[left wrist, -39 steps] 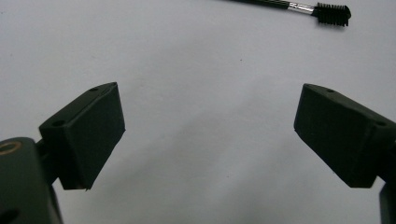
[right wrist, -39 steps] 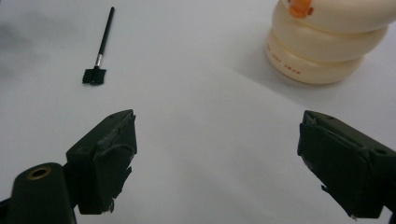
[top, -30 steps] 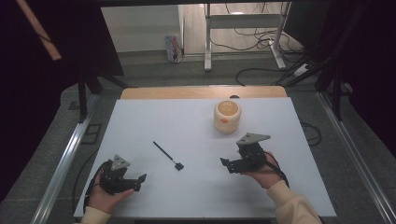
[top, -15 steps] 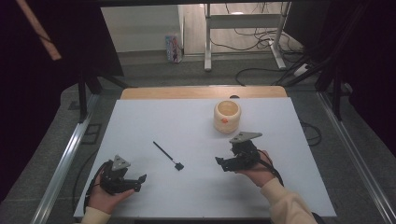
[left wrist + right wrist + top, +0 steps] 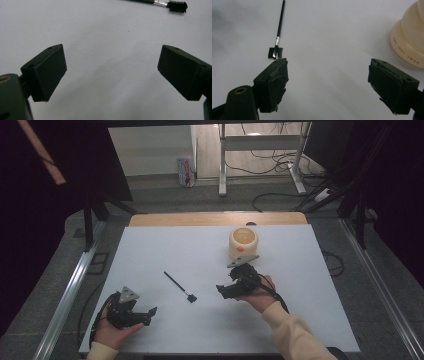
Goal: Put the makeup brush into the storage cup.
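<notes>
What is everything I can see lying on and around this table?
brush: one, black with a thin handle and a silver collar, on the table's middle, between the two tongs.
cup: one, cream, upright toward the far right of the table.
table: one, white top with a wooden far edge.
box: one, pale and printed, on the floor beyond the table.
cables: several, black, on the floor beyond the table.
left tongs: one, black, open, near left corner.
right tongs: one, black, open, right of the brush.
</notes>
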Available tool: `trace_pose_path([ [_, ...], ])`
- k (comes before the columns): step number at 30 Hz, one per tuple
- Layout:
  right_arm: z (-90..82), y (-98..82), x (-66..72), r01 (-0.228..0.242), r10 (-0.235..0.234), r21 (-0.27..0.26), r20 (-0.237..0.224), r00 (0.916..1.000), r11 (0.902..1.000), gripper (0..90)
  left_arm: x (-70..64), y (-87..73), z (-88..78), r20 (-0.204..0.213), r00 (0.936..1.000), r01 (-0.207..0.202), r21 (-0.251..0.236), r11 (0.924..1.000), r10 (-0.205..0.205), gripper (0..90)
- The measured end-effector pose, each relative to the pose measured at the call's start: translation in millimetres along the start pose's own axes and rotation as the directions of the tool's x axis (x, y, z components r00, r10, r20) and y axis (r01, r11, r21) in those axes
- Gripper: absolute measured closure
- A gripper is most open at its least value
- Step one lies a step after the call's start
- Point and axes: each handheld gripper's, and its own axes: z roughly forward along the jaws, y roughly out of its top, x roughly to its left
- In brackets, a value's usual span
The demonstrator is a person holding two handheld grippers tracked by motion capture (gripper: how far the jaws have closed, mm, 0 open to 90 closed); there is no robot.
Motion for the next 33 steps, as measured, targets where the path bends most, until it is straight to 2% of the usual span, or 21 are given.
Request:
trace_pose_path([
  [13,26.3,26.3,16.8,0.026,-0.025,0.045,-0.023,0.9994,0.9986,17.9,-0.1,-0.6,-1.2,-0.007,1.0,-0.002,0.002,1.0,0.002,9.1],
  [33,50.5,39.4,33.1,0.05,-0.045,0.082,-0.052,0.9976,0.9954,20.5,0.8,-1.8,-1.0,-0.012,0.9999,-0.003,0.006,1.0,0.003,9.2],
])
